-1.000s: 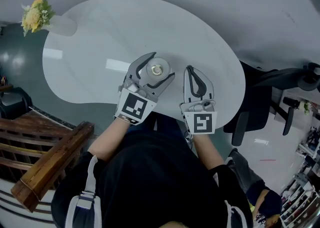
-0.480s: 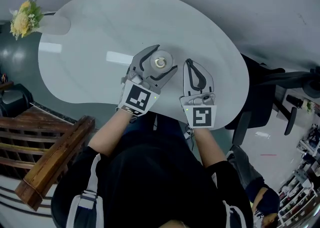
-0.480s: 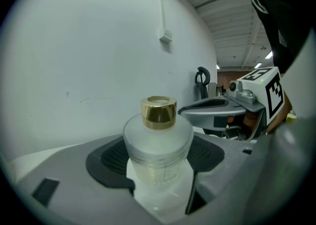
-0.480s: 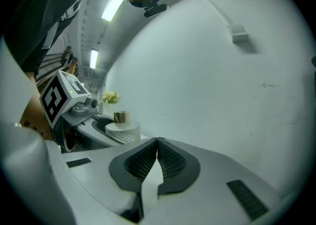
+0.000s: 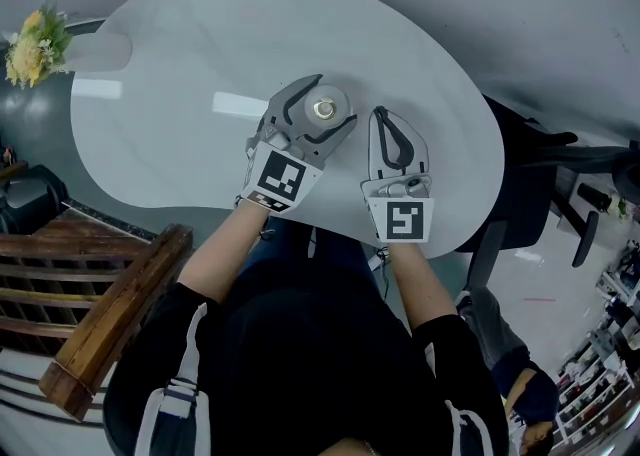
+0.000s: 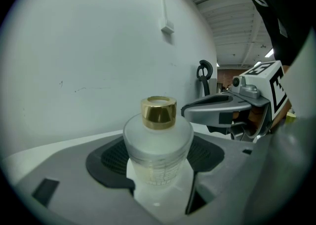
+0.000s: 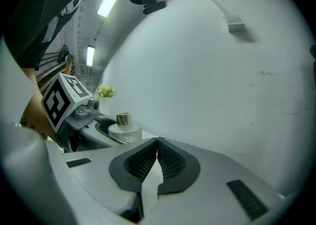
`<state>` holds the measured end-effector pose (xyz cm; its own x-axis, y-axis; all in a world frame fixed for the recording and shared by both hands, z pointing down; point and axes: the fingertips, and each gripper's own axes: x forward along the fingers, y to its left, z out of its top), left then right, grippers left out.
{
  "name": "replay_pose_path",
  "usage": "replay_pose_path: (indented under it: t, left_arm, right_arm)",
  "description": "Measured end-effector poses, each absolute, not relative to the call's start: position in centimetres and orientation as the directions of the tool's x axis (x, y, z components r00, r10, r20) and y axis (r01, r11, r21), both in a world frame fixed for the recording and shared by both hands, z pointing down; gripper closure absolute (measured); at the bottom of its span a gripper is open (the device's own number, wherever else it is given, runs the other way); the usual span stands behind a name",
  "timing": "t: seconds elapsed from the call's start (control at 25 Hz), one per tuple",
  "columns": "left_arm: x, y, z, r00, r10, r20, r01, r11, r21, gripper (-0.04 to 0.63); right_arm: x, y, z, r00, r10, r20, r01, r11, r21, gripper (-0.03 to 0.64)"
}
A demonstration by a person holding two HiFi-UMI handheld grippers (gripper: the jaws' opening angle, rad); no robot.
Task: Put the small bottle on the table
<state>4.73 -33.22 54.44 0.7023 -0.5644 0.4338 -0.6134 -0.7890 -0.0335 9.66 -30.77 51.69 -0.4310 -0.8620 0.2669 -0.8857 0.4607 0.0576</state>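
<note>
The small bottle [image 5: 325, 107] is frosted glass with a gold cap and stands upright between the jaws of my left gripper [image 5: 335, 101], which is shut on its body. Close up, the bottle [image 6: 157, 142] fills the gap of the left gripper [image 6: 160, 162], with a dark pad pressed on each side. It is over the near middle of the white table [image 5: 180, 94]; I cannot tell whether its base touches. My right gripper [image 5: 383, 119] is just to the right, shut with nothing in it; its pads [image 7: 148, 162] meet. From there the bottle [image 7: 124, 126] shows at the left.
A white vase [image 5: 95, 49] with yellow flowers [image 5: 28, 44] stands at the table's far left end. A black office chair [image 5: 540, 174] is beyond the table's right edge. A wooden bench [image 5: 90, 314] is at the lower left. A grey wall lies behind the table.
My left gripper has carried the bottle a little farther over the table, away from the person. The right gripper has barely moved.
</note>
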Motion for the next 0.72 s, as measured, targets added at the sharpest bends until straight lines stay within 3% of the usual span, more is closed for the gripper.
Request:
replay_pose_path:
  t: [0.72]
  left_arm:
    - [5.7,-34.8,60.0,0.678,-0.518,0.521,-0.58,-0.813,-0.053,0.262]
  right_arm:
    - [10.2,-32.4,56.6,-0.406,-0.836,0.369,-0.893,0.448,0.034,0.594]
